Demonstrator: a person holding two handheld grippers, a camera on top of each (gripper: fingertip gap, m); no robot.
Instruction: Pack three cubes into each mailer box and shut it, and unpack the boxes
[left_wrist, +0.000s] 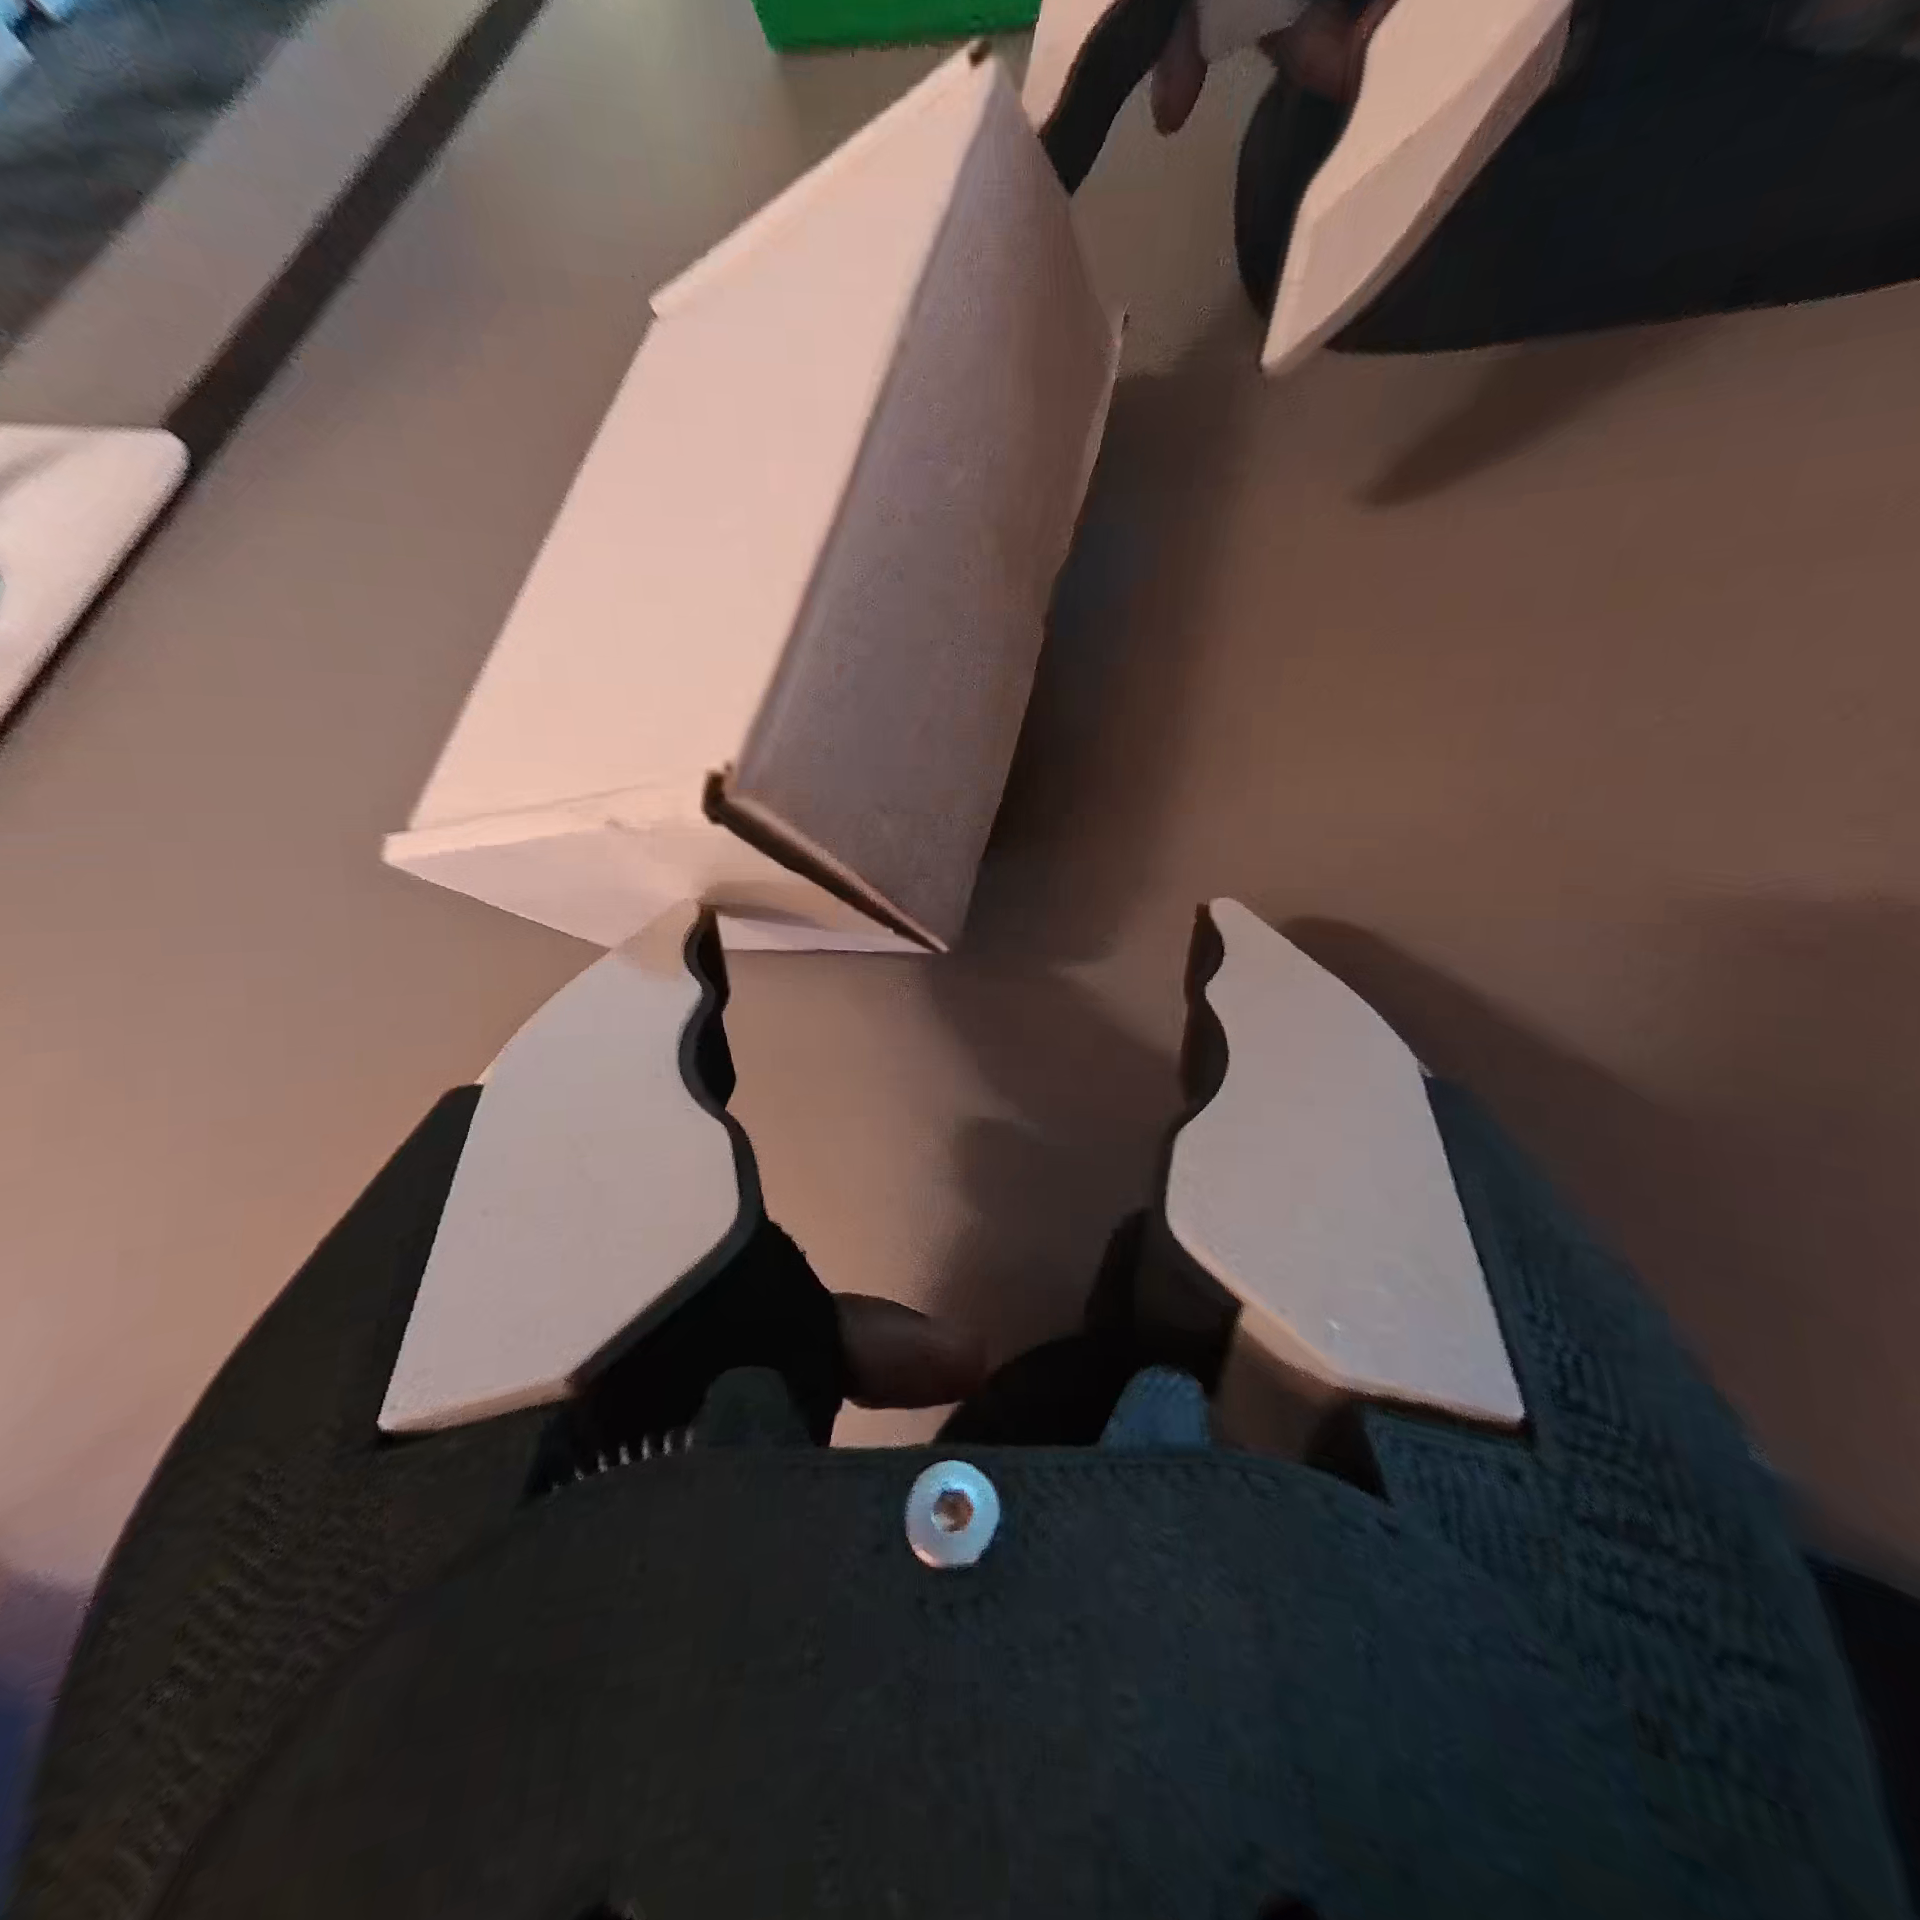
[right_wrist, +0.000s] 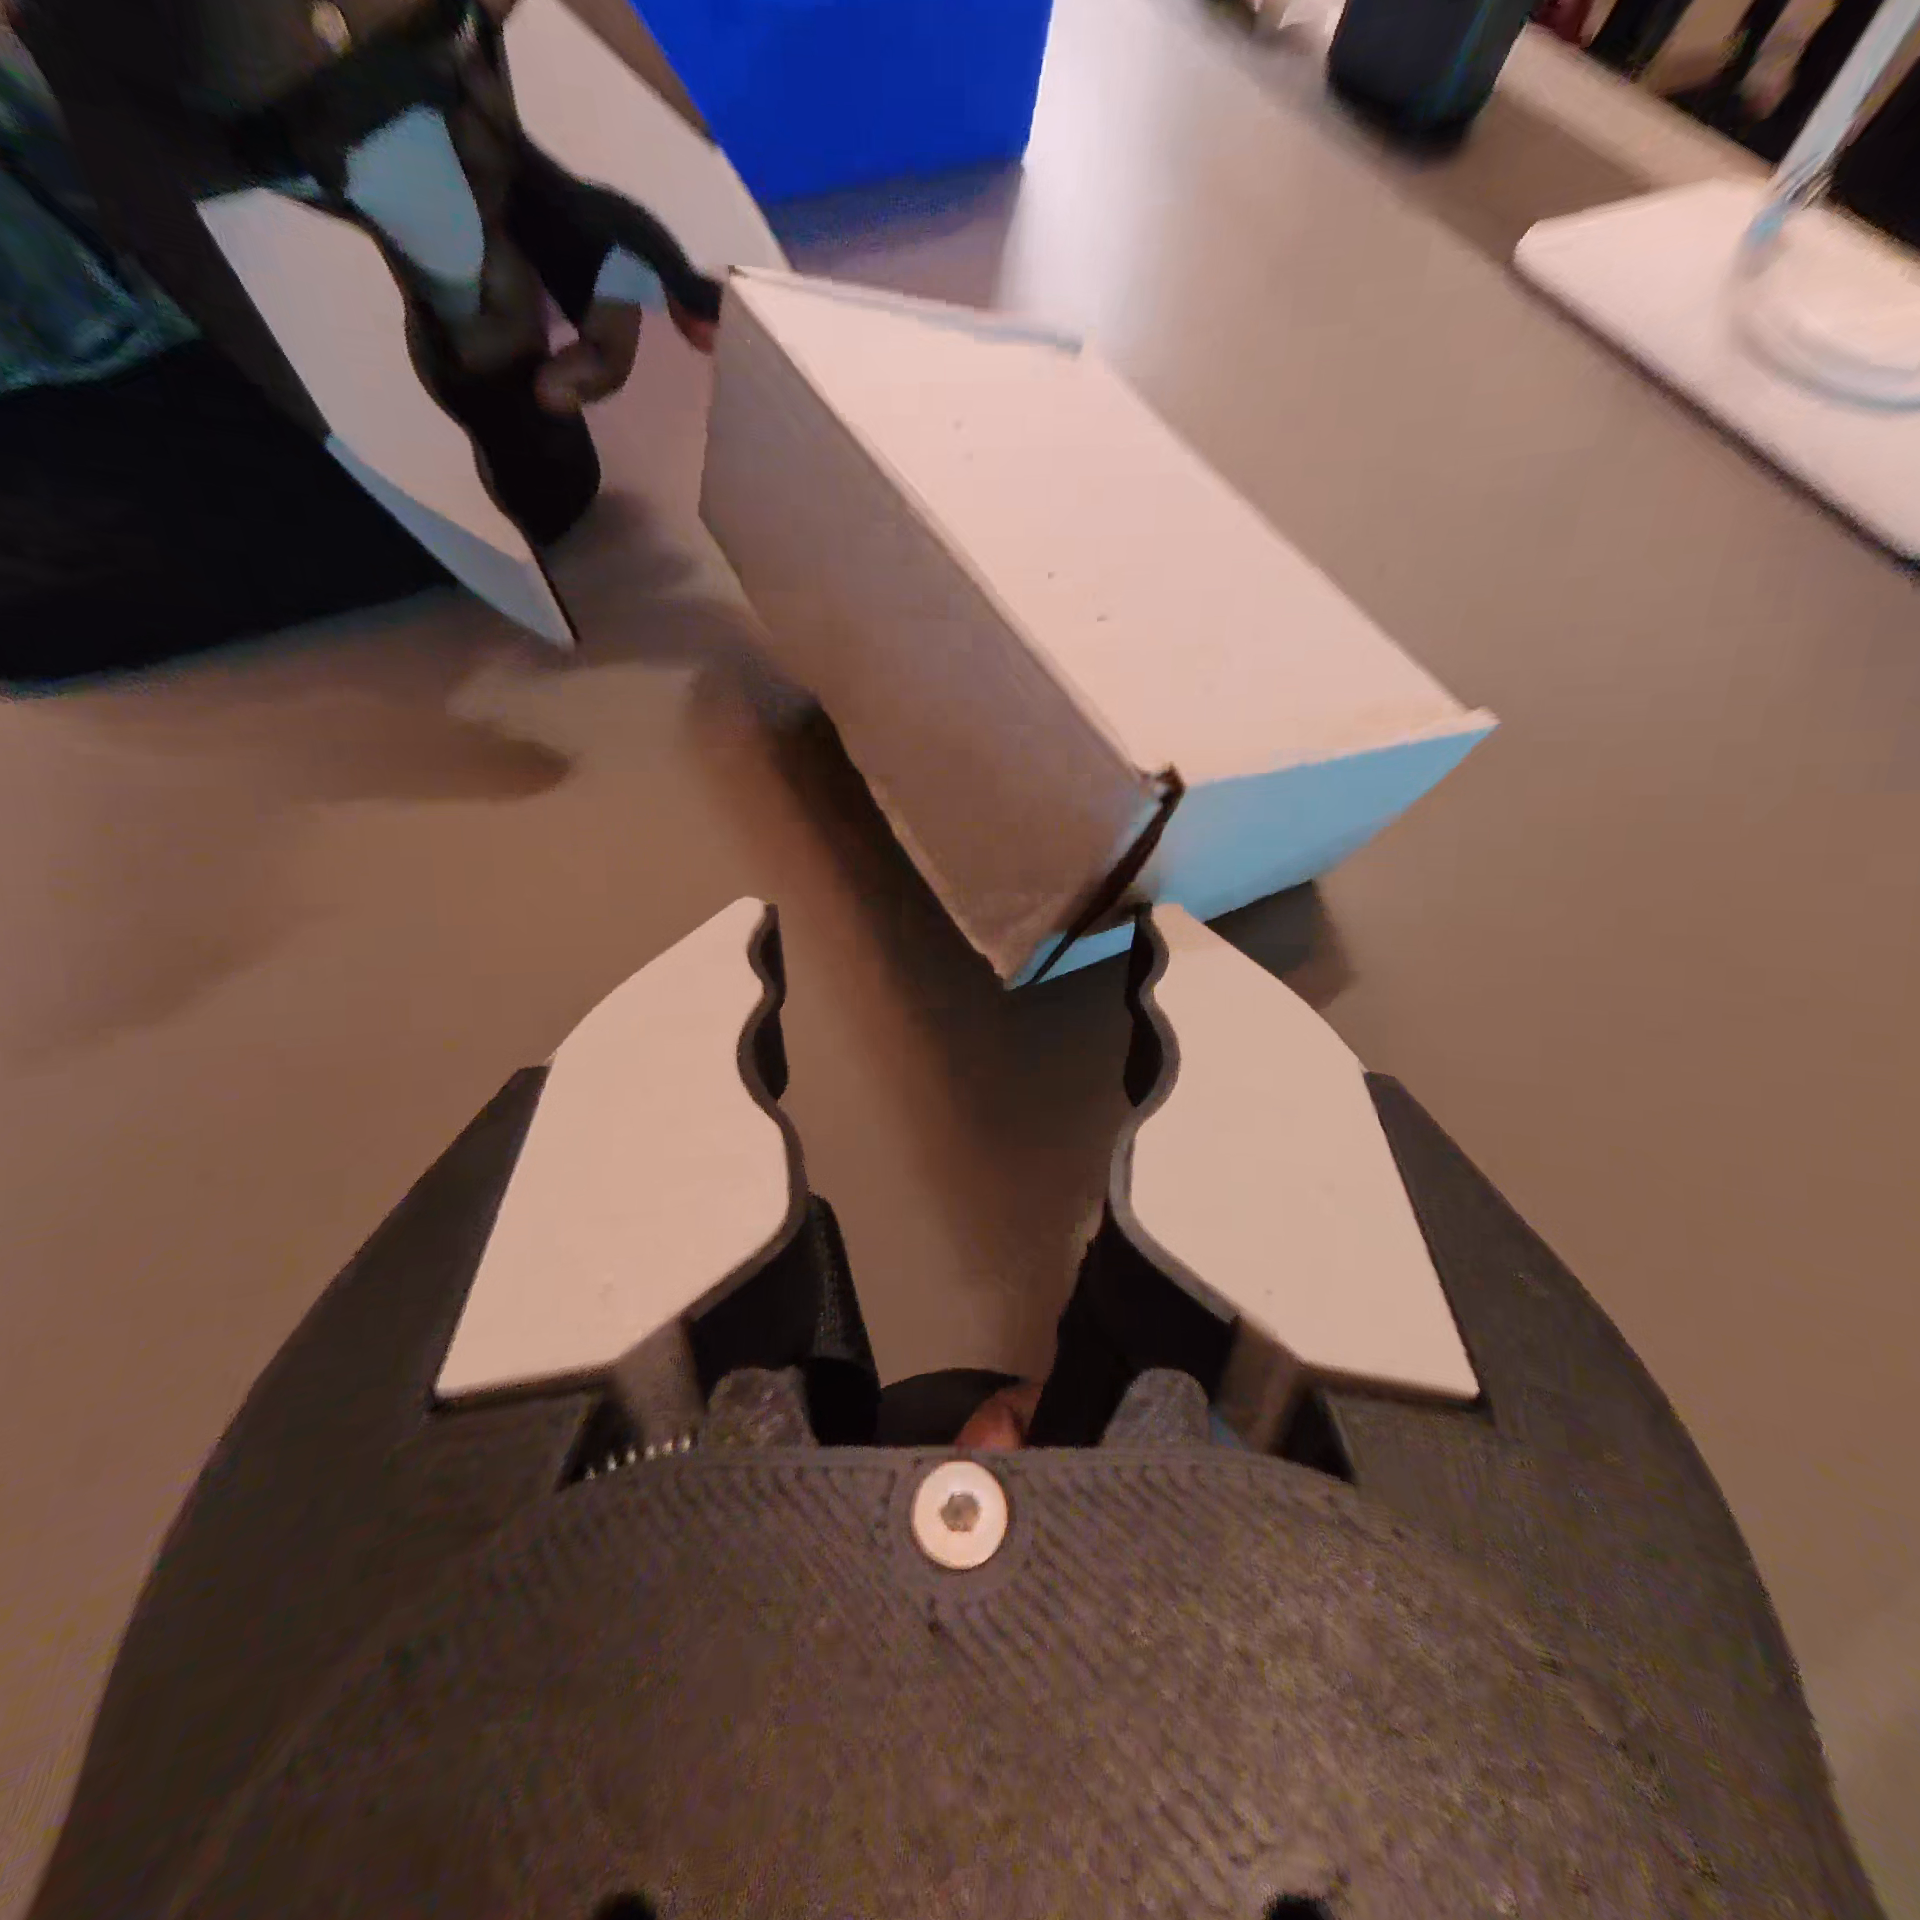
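A shut white mailer box (left_wrist: 748, 582) lies on the grey-brown table, and it also shows in the right wrist view (right_wrist: 1070, 582). My left gripper (left_wrist: 956, 914) is open and empty at one short end of the box, its left fingertip right at the box's near corner. My right gripper (right_wrist: 956, 914) is open and empty at the opposite end, its right fingertip at the near corner there. Each gripper shows across the box in the other's view: the right one (left_wrist: 1195, 208) and the left one (right_wrist: 623, 447). No cubes are in sight.
A green box (left_wrist: 894, 21) stands beyond the mailer in the left wrist view. A blue box (right_wrist: 852, 83) stands beyond it in the right wrist view. A white flat base (right_wrist: 1714, 343) lies at the right, and a white flat object (left_wrist: 62, 540) at the left edge.
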